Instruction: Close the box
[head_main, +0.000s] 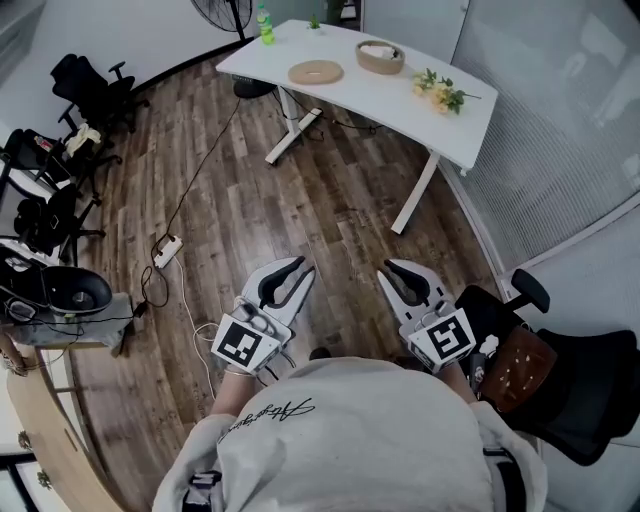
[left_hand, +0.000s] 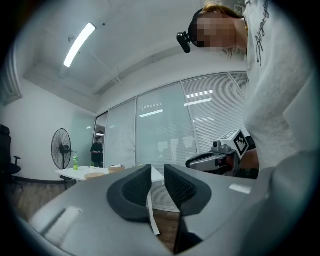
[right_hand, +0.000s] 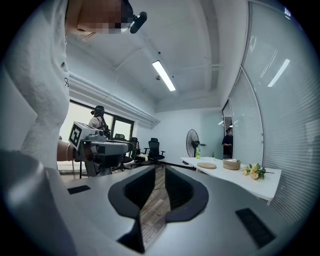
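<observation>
I stand on a wood floor, holding both grippers level in front of me, well short of the white table (head_main: 400, 105). On that table sit a round woven container (head_main: 380, 56) and, beside it, a flat round ring-shaped piece (head_main: 315, 72). No other box shows in any view. My left gripper (head_main: 298, 270) (left_hand: 158, 172) has a narrow gap between its dark pads and nothing in it. My right gripper (head_main: 398, 268) (right_hand: 160, 172) also stands slightly apart and empty; only floor shows through the gap.
Yellow flowers (head_main: 440, 93) and a green bottle (head_main: 265, 25) are also on the table. Office chairs (head_main: 95, 90) line the left wall; a power strip (head_main: 167, 250) and cable lie on the floor. A black chair with a brown bag (head_main: 520, 370) stands at my right. A person (right_hand: 228, 142) stands near the fan.
</observation>
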